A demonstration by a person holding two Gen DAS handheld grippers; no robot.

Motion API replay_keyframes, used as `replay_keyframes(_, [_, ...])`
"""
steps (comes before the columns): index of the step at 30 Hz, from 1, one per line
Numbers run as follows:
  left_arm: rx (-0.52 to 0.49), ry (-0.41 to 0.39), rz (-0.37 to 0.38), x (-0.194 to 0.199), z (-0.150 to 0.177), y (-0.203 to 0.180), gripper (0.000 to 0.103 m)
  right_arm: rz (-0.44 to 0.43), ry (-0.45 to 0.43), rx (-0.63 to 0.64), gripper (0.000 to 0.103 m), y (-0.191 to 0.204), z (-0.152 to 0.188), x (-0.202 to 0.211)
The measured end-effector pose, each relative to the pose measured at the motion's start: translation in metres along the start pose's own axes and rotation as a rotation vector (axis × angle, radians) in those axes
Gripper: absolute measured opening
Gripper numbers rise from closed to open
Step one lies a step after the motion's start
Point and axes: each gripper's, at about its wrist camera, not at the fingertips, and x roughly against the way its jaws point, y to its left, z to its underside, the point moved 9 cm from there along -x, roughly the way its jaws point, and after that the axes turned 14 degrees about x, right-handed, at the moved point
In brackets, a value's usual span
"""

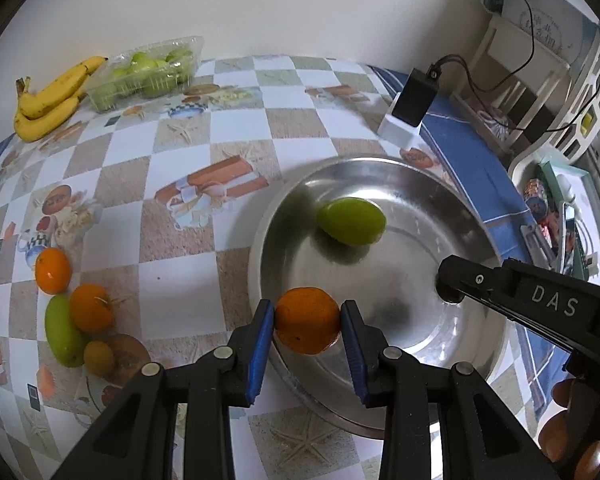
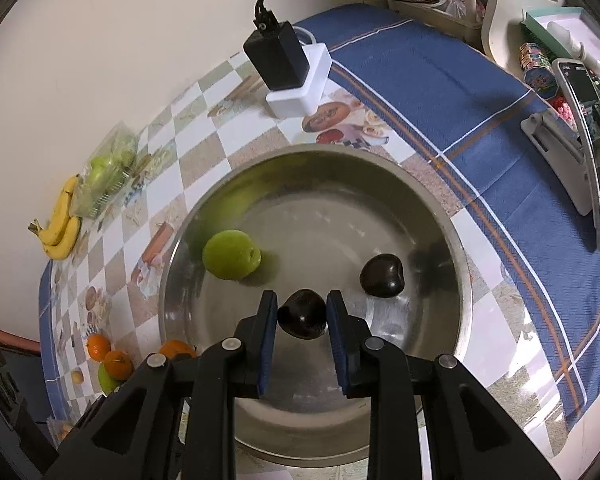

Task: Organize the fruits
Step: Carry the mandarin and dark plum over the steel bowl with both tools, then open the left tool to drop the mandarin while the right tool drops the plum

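Over the bowl (image 2: 456, 264): left gripper (image 1: 307, 322) clamps an orange (image 1: 307, 320), right gripper (image 2: 302, 314) a plum (image 2: 302, 314); two fruits inside, several oranges (image 1: 52, 270) outside.

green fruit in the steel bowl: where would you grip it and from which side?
Grip the green fruit across its short middle, coming down from above. It lies on its side on the bare floor of the steel bowl, apart from the loose dark fruit, and the raised rim likely blocks a low side entry. Both grippers are full now: the left holds an orange, the right a dark fruit.
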Motion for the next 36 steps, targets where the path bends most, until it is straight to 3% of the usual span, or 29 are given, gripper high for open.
replay_keyframes(28, [0.003, 0.054, 0.032, -0.01, 0.007, -0.003, 0.038, 0.066, 0.073, 0.027, 0.027, 0.0, 0.006, -0.022])
replay_keyframes(31, [0.0, 0.062, 0.038, -0.011, 0.008, -0.004, 0.04, 0.067, 0.081, 0.029, 0.027, 0.0, 0.007, -0.024])
replay_keyframes(36, [-0.001, 0.051, 0.058, -0.006, 0.006, -0.008, 0.053, 0.072, 0.093, 0.033, 0.027, 0.0, 0.009, -0.028])
